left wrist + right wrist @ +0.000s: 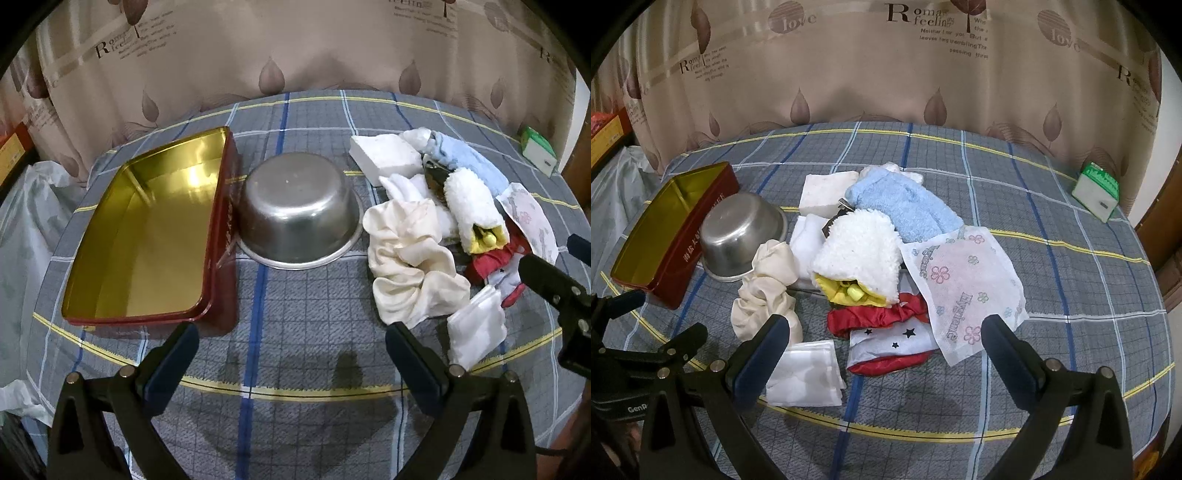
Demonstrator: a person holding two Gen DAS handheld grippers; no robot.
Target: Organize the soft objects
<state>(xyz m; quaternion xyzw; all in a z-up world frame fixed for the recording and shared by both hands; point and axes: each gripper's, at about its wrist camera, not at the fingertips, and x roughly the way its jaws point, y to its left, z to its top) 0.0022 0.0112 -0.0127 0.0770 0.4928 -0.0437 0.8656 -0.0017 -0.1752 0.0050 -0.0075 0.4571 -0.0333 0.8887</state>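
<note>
A pile of soft things lies on the plaid-covered table: a cream cloth [410, 266] [764, 284], a fluffy white piece [860, 251] [469, 203], a light blue towel [905, 206] [469, 158], a red scrunchie [879, 317], a flowered wipe packet [960, 284], a white foam block [384, 155] [823, 192] and a small white pouch [805, 373] [476, 328]. A red tin with a gold inside [147, 236] [665, 229] stands open at the left. My left gripper [291, 354] is open over bare cloth. My right gripper [886, 350] is open, just before the pile.
An upside-down steel bowl [299, 206] [738, 232] sits between the tin and the pile. A green and white box [1097, 192] [537, 149] stands at the far right edge. A curtain hangs behind the table. A plastic bag [26, 229] lies off the left edge.
</note>
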